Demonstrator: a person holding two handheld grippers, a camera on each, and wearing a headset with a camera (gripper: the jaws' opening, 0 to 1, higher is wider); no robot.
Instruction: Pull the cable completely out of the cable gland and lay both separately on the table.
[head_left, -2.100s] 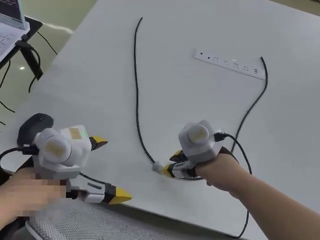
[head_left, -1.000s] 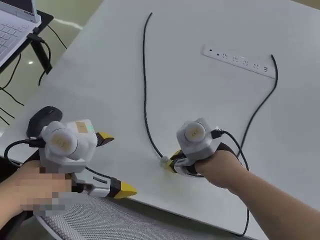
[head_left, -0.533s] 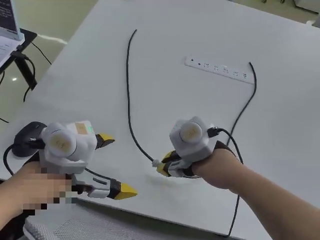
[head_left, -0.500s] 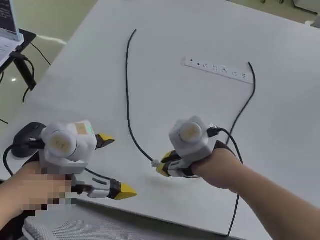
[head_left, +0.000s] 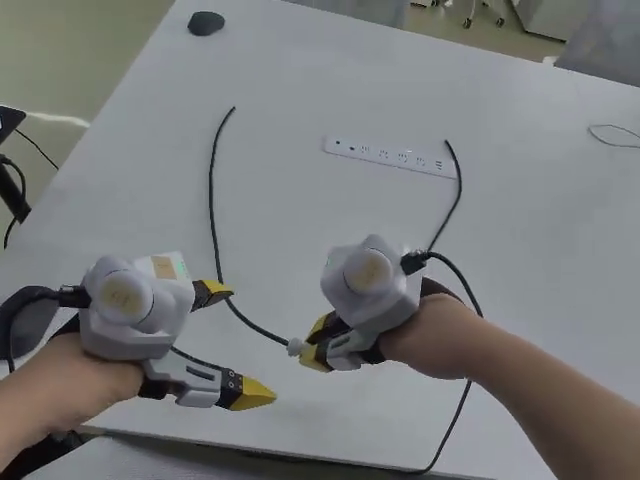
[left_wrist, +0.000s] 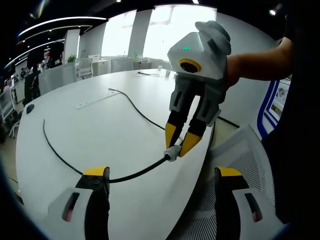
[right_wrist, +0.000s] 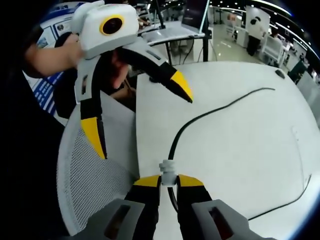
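Right gripper view shows right gripper clamping cable gland, left gripper with fingers spread.

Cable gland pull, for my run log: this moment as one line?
right gripper: shut on cable at cable gland | left gripper: open, apart | cable gland: not yet off cable
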